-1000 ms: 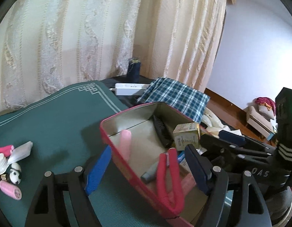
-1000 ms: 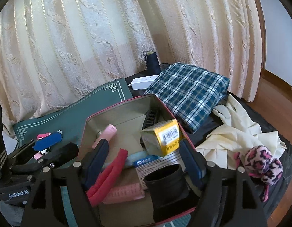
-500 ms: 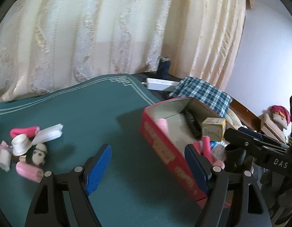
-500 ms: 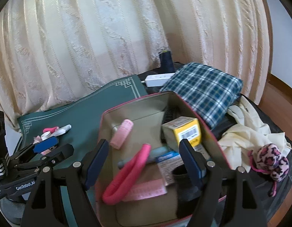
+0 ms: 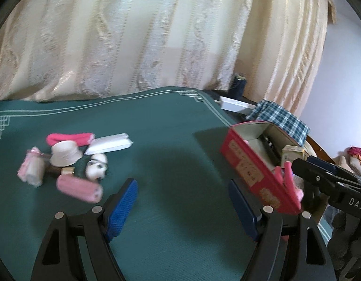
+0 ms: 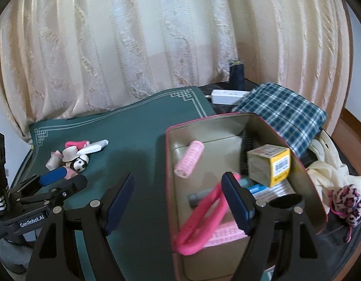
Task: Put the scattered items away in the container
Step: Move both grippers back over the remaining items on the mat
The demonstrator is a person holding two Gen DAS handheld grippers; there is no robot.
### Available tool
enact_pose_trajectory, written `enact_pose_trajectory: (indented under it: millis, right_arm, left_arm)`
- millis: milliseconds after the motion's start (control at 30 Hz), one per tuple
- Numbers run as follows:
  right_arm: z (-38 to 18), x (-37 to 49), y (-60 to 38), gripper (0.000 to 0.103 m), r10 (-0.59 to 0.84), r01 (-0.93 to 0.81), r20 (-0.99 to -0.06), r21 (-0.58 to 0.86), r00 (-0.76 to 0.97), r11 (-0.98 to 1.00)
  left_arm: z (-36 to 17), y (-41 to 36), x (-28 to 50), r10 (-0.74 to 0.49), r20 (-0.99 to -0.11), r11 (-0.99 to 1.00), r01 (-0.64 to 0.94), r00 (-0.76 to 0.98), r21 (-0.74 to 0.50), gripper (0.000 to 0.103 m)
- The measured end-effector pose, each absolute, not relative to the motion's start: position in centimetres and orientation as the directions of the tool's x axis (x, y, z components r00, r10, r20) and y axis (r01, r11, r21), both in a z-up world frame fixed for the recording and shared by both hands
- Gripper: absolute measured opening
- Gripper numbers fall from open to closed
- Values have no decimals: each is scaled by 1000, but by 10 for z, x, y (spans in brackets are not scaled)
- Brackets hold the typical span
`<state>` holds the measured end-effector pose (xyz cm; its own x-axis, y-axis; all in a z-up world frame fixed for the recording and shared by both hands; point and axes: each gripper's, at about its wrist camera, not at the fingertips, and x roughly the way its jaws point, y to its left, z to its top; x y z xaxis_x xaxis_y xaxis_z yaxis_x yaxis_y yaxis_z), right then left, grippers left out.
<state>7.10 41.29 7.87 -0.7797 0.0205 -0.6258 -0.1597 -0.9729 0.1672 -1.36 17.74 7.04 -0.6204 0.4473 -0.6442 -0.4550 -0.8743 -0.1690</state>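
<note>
My left gripper (image 5: pixel 182 194) is open and empty above the green mat (image 5: pixel 171 140). Left of it lies the scattered pile: a pink roller (image 5: pixel 79 188), a panda ball (image 5: pixel 97 168), a white cap (image 5: pixel 65 153), a white tube (image 5: pixel 109 143) and a pink band (image 5: pixel 70 138). The red box (image 5: pixel 248 166) stands to its right. My right gripper (image 6: pixel 178 187) is open and empty, its jaws straddling the left wall of the box (image 6: pixel 168 159). Inside are a pink roller (image 6: pixel 189 161), a yellow carton (image 6: pixel 269 164), a pink loop (image 6: pixel 201 220) and a black comb (image 6: pixel 247 145).
A plaid cloth (image 6: pixel 283 114), a white power strip (image 6: pixel 227 96) and a dark thread cone (image 6: pixel 236 75) lie behind the box. Cream cloth (image 6: pixel 330 166) and a leopard scrunchie (image 6: pixel 346 203) are on its right. A curtain (image 6: pixel 133 46) closes off the back.
My left gripper has swung left, away from the box, towards the scattered pile. The right gripper has also shifted left, from over the box's middle to its left wall. Both stayed open.
</note>
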Motion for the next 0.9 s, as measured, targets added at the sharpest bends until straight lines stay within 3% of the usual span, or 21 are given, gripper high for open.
enact_pose_trajectory:
  millis: [900]
  right_arm:
    - [56,29,305,80,-148,41,-693,168,-705,-985]
  left_arm:
    - [48,23,-30,273,-681,-962,-199,-680,-187,81]
